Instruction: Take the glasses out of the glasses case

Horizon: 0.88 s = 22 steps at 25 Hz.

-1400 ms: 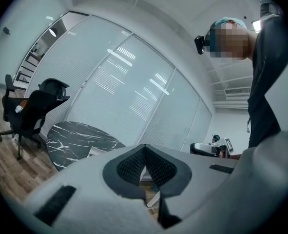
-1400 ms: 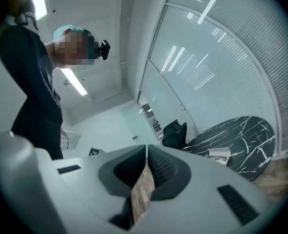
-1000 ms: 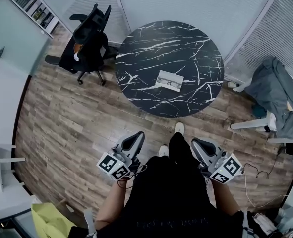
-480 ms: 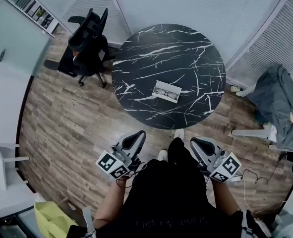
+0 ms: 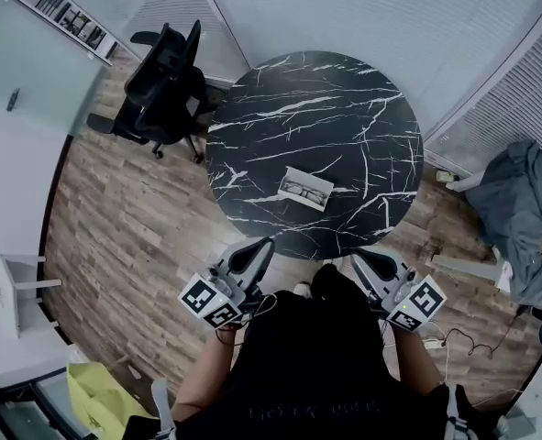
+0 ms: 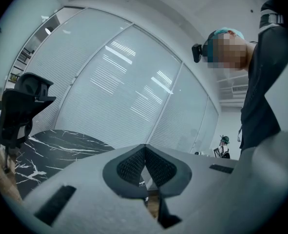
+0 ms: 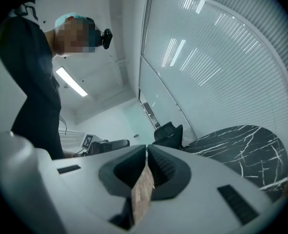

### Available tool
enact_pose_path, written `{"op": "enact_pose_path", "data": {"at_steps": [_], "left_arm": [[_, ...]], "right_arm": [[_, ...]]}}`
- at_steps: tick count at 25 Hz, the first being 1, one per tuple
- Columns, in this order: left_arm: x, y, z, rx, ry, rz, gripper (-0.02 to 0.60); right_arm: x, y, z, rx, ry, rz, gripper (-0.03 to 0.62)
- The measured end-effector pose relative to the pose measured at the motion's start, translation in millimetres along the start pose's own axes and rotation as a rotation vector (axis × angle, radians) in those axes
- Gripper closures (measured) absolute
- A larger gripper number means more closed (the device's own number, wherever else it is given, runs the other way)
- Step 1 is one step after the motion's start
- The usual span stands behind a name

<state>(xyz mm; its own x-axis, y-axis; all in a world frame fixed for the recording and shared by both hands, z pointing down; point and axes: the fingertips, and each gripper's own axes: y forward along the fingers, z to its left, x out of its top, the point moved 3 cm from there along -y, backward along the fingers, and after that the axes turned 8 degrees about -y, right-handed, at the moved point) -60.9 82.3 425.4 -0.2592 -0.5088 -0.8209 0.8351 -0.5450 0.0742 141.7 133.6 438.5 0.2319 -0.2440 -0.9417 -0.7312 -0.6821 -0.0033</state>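
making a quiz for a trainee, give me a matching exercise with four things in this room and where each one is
Things:
1 glasses case
2 office chair
3 grey jacket
4 yellow bag

Places:
A far right edge of the head view
B on the black table
C lower left corner
D on the wood floor, left of the table

Pairs: 1-B, 2-D, 3-A, 4-C

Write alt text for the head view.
From above: an open glasses case, glasses inside, lies on a round black marbled table. The person stands before it with the left hand-held gripper and right hand-held gripper held low, both shut.
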Motion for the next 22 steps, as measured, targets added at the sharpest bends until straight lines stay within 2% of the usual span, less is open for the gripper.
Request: {"op": "enact_pose_path", "data": {"at_steps": [3,11,22], "left_arm": [[1.1,5.5,3.3,0.038,0.021,-0.002,0.563],[5.7,-2.0,14.4,0.117,0.021,-0.016,0.563],[11.0,-2.6,38.9,0.102,0.006,-0.003,0.563]], "right_arm": [[1.0,7.5,-15.8,0.039,-0.001,0.018,0.560],[-3.8,32.1,-26.7,0.089,-0.126,0.123,0.560],[-12.2,70.1,-29.6,0.098,-0.190,0.236,0.559]]}}
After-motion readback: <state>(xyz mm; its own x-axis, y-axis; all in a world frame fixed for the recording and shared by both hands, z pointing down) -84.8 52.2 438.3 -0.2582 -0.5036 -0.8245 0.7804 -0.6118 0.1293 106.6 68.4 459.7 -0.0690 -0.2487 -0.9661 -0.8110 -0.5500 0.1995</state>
